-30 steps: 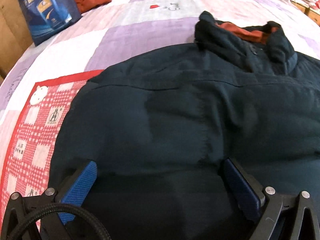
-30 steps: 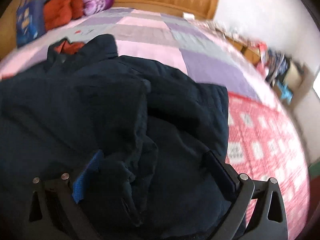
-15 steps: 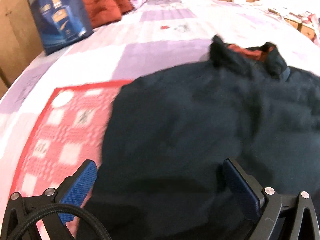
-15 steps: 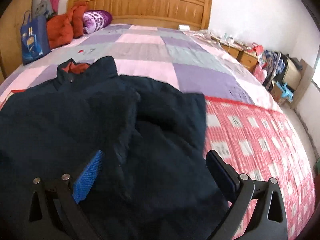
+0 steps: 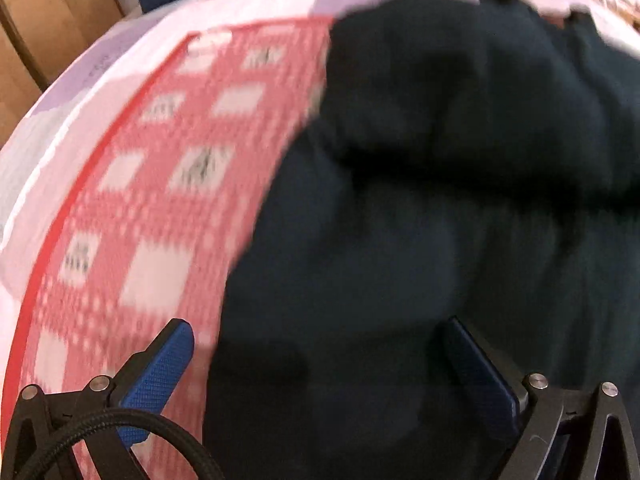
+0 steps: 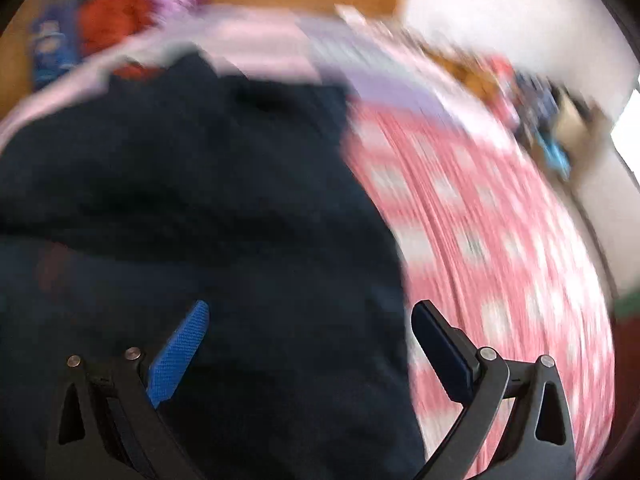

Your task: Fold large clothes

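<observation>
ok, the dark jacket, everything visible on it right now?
The dark jacket is near-black navy, thick soft fabric, lying spread and rumpled on the quilt with a bulky ridge across its middle. Its collar at the far end shows reddish lining. Both views are motion-blurred. The left gripper and right gripper hover over its near edge, jaws wide apart, nothing pinched.

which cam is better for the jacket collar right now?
Neither is sharp. Left wrist is marginally better: the dark jacket's collar shows its two raised points at the top edge. Right wrist gives only a blurred collar with an orange smear.
</observation>
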Demonstrator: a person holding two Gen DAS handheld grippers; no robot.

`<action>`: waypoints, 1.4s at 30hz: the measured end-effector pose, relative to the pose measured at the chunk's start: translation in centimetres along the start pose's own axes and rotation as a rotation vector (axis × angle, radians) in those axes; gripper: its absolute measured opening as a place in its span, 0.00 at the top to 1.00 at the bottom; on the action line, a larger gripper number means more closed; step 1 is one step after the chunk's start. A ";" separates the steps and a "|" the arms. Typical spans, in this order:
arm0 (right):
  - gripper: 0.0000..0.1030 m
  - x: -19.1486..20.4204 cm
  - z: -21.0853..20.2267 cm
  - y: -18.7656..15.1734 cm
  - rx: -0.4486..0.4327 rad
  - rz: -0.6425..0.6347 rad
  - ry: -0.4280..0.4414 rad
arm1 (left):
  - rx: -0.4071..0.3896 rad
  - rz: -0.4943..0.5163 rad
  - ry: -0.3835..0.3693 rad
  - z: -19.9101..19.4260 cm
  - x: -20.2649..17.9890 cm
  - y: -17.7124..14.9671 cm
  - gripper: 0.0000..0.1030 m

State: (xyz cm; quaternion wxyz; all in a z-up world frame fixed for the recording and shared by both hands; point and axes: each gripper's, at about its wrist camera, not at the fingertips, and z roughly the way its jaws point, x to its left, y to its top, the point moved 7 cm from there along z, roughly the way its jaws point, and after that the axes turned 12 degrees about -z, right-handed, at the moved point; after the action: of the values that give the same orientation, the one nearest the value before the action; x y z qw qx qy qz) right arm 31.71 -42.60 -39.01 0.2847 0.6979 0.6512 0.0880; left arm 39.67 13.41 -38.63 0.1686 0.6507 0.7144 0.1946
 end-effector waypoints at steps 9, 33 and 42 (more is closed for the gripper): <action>0.00 -4.2 -2.3 1.9 -0.078 0.139 -0.049 | 0.000 -0.066 0.011 -1.6 1.1 -2.3 0.00; 0.13 -2.1 0.7 11.5 -0.175 0.033 -0.058 | -0.047 -0.100 0.038 -2.4 -0.4 -3.7 0.00; 0.10 -4.2 3.2 9.1 -0.025 -0.006 -0.153 | -0.045 -0.085 0.021 -2.1 -0.5 -3.6 0.00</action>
State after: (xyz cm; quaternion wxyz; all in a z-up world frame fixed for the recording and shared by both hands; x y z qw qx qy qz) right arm 40.54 -47.41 -35.89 0.3426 0.6969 0.6286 0.0418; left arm 35.61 12.55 -38.59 0.1837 0.6137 0.7385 0.2104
